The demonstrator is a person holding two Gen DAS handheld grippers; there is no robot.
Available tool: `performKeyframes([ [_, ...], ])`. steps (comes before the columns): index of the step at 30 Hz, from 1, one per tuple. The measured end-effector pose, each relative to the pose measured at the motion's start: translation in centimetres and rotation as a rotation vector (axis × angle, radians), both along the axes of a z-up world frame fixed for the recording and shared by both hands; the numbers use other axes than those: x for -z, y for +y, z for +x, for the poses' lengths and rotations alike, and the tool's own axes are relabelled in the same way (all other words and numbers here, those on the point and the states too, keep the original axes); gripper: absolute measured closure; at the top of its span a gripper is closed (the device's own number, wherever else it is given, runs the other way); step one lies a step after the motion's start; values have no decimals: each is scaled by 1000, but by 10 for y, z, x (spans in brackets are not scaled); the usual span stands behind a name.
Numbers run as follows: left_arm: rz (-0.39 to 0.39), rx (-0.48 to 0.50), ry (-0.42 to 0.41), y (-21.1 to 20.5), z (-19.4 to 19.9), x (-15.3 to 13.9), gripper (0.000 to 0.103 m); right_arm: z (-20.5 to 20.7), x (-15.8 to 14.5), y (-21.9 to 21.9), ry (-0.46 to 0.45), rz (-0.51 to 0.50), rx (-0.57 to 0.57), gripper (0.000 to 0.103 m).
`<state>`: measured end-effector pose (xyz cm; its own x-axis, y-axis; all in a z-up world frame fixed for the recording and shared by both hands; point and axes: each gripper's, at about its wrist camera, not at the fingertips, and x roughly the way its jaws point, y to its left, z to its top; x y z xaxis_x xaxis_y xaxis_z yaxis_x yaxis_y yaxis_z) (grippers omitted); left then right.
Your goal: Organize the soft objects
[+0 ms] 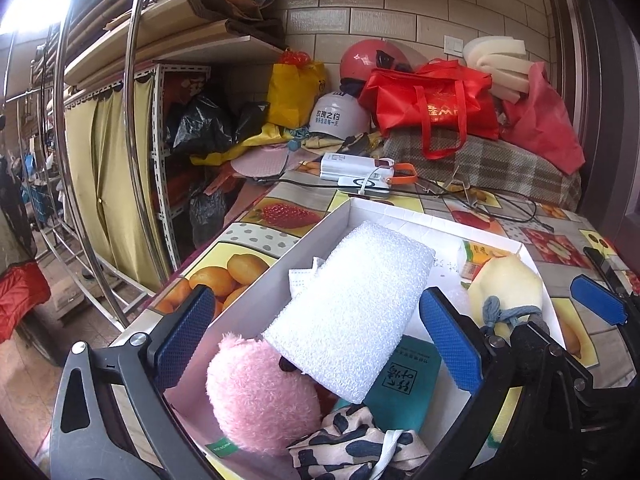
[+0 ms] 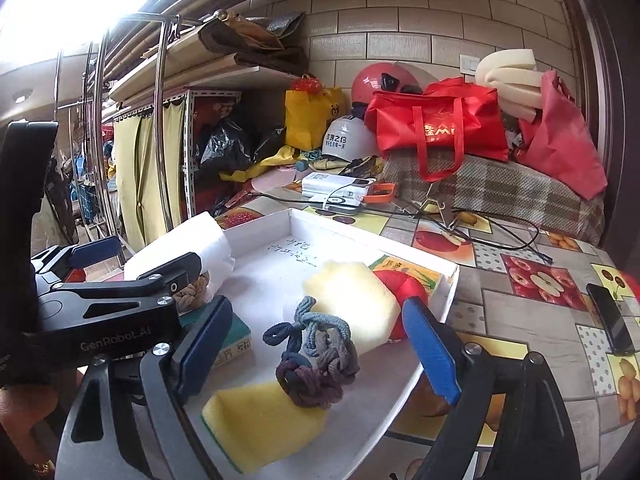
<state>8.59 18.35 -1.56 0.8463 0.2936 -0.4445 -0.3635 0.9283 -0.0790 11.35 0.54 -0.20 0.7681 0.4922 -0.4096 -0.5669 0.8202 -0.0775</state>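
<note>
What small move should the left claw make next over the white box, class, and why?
Probably lower the left claw a little and close on the white foam roll. Its jaws are open with the roll lying between them, on top of the pink plush and teal packet in the box, so it seems the easiest thing to lift first.
</note>
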Motion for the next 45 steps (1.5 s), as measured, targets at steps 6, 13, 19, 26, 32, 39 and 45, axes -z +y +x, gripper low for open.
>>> performKeyframes([
  [6,3,-5,-22,0,-4,-2,0,-7,-3,-5,-43,32,7,0],
  [13,31,-5,-57,-5,-10,-5,0,-15,-5,-8,-107,55,14,0],
  [19,9,-6,-51,-1,-8,-4,0,-16,-7,-14,-116,86,26,0],
  [26,1,-9,-54,0,-9,-4,0,-18,-7,-16,-122,92,41,0],
  [32,8,-10,-70,-2,-12,-6,0,-22,-7,-20,-124,98,55,0],
  [39,-2,-9,-75,-4,-18,-6,0,-29,-8,-28,-124,110,72,0],
  [45,-25,19,-60,-17,-34,-4,0,-44,-8,-44,-127,116,75,0],
])
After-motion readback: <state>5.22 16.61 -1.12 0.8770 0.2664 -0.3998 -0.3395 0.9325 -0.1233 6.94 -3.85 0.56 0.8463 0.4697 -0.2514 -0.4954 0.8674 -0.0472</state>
